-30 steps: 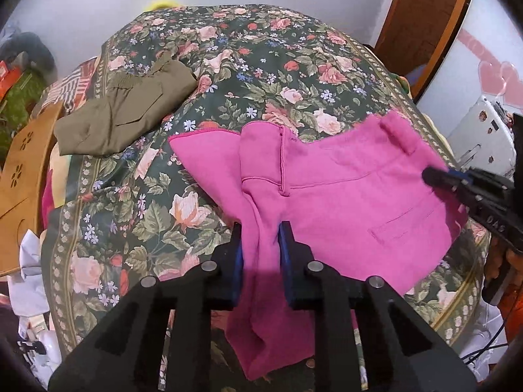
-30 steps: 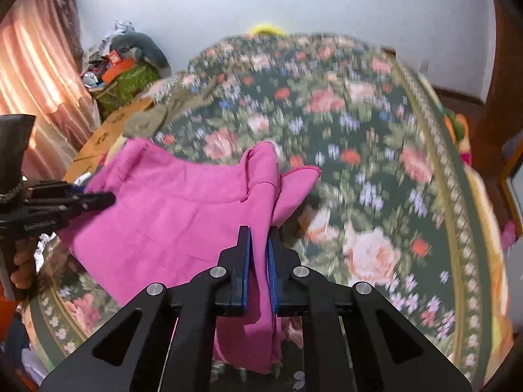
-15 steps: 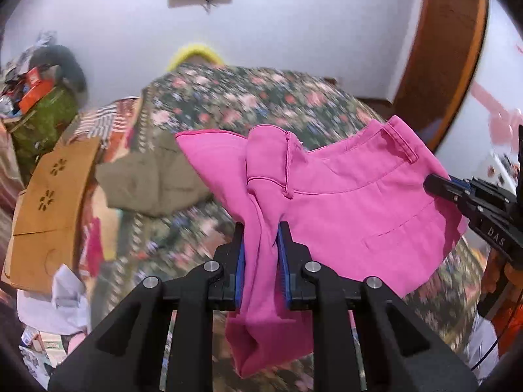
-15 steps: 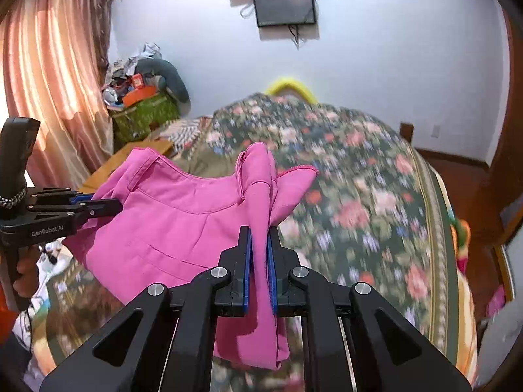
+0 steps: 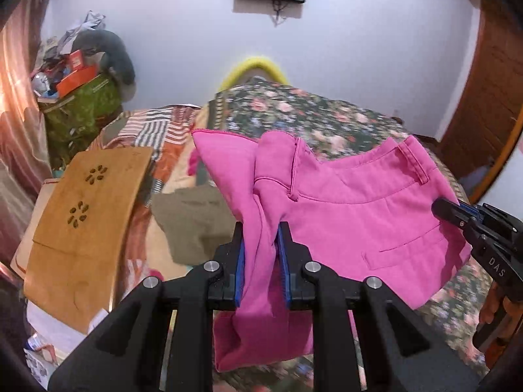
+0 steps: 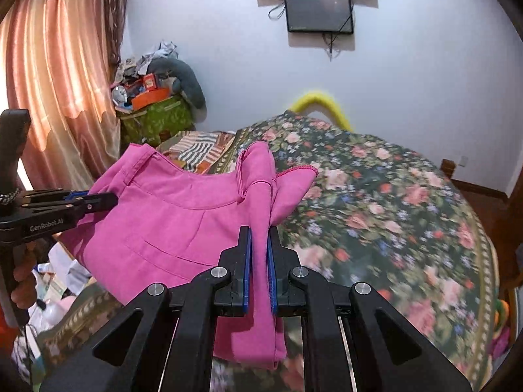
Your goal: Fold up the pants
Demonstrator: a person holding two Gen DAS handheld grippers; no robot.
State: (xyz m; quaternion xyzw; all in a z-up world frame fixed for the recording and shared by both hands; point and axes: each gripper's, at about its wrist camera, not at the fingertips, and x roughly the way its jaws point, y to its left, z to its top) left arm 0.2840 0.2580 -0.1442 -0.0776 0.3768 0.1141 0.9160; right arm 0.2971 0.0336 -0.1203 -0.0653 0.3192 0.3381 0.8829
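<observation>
The pink pants [image 5: 353, 215] hang in the air above the floral bed [image 5: 327, 121], stretched between both grippers. My left gripper [image 5: 260, 238] is shut on a bunched fold of the pink cloth, which droops below the jaws. My right gripper [image 6: 259, 241] is shut on another bunched fold of the pants [image 6: 183, 215]. Each gripper also shows from the side in the other's view, the right one [image 5: 439, 209] at the pants' right edge and the left one [image 6: 111, 200] near the waistband corner.
Folded olive pants [image 5: 193, 222] lie on the bed below the pink ones. A wooden board [image 5: 85, 215] leans at the bed's left side. A green bag with clutter [image 6: 153, 121] stands by the curtain [image 6: 59, 81]. A screen [image 6: 318, 11] hangs on the far wall.
Both grippers have risen and tilted up, lifting the pink pants off the bed. The views now show the wall and screen instead of mostly bedspread.
</observation>
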